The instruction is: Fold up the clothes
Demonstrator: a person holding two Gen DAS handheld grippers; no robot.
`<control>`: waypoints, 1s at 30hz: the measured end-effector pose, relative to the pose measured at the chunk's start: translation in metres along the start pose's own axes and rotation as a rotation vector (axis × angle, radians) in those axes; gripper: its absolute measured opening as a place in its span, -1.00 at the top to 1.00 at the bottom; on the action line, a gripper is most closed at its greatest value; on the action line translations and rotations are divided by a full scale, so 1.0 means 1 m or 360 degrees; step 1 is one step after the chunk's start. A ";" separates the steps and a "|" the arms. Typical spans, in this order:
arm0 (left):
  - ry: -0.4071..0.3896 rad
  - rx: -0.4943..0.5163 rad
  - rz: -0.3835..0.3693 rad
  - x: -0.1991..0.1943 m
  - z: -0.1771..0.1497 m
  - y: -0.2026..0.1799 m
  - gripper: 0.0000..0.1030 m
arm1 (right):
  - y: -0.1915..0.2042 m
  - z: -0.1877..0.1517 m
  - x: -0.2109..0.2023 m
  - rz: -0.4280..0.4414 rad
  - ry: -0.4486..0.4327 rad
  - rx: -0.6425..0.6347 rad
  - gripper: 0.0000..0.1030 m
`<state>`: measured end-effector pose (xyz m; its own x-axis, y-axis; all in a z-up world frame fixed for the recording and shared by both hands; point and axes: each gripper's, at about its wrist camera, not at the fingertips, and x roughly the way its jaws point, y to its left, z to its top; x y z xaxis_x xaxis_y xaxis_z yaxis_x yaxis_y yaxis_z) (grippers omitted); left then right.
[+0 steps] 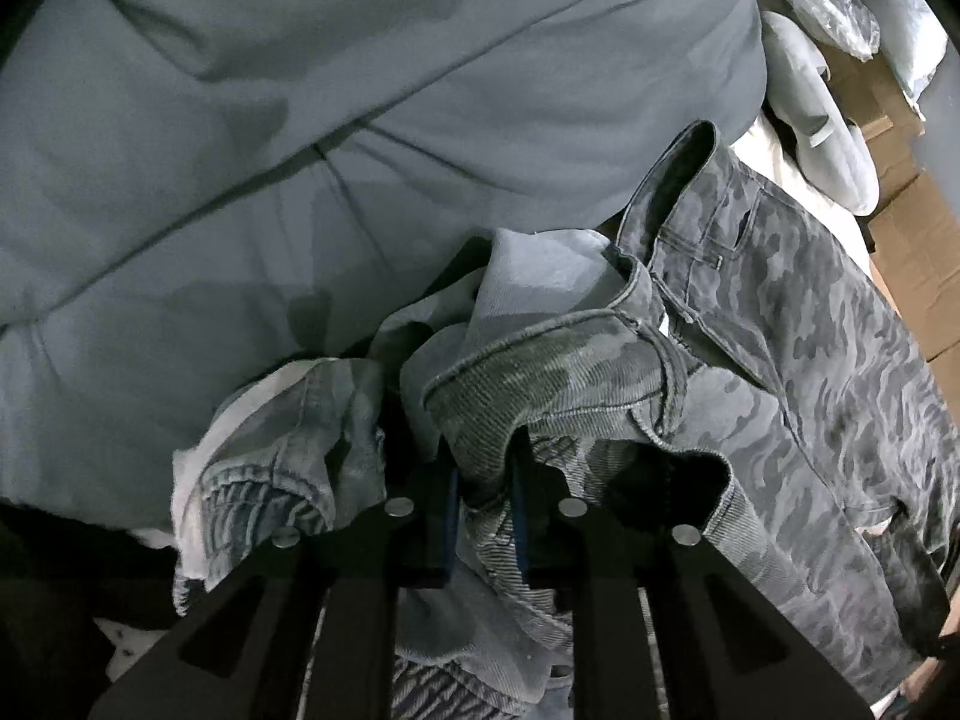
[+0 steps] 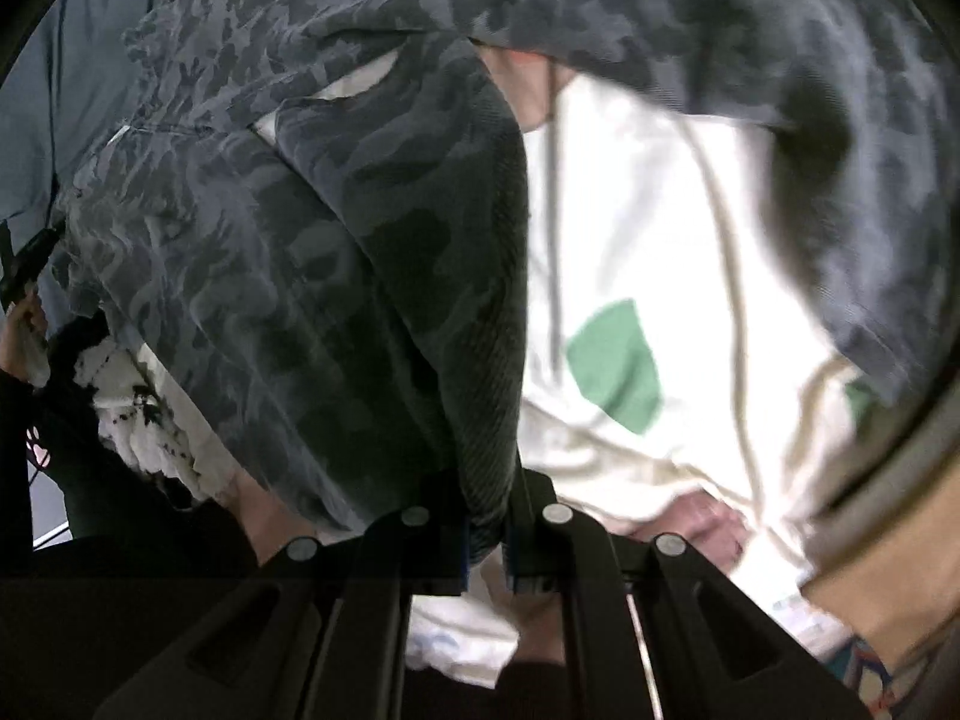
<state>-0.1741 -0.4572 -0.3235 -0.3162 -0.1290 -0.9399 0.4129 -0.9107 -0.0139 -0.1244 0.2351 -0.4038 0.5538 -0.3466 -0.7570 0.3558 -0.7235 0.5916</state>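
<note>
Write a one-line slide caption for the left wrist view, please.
Left gripper clamps the waistband of grey camouflage corduroy trousers over a grey bedsheet.

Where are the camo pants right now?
The camo pants are pinched in both grippers: in the left wrist view they hang right of the grey bedding, in the right wrist view over white cloth.

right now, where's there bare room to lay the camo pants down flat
The widest free patch is the grey bedding, left of and beyond the camo pants in the left wrist view. To the right it is crowded: grey slippers and cardboard boxes. In the right wrist view, a white garment with green patches lies under the pants.
</note>
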 end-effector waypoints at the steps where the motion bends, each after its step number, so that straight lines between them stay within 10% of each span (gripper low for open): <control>1: -0.0002 0.0007 -0.0002 0.002 0.001 0.000 0.70 | -0.002 -0.004 -0.006 -0.0018 0.0013 0.0011 0.88; 14: 0.0002 -0.0066 -0.0115 0.024 0.019 0.012 0.69 | 0.029 -0.004 -0.057 -0.0073 0.0141 0.0134 0.82; 30: -0.0018 -0.0074 -0.0108 0.020 0.010 0.011 0.69 | 0.167 0.076 -0.042 0.0424 0.0019 -0.0204 0.82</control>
<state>-0.1846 -0.4740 -0.3392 -0.3542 -0.0723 -0.9324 0.4295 -0.8982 -0.0935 -0.1451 0.0839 -0.2944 0.6492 -0.5065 -0.5675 0.2886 -0.5263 0.7998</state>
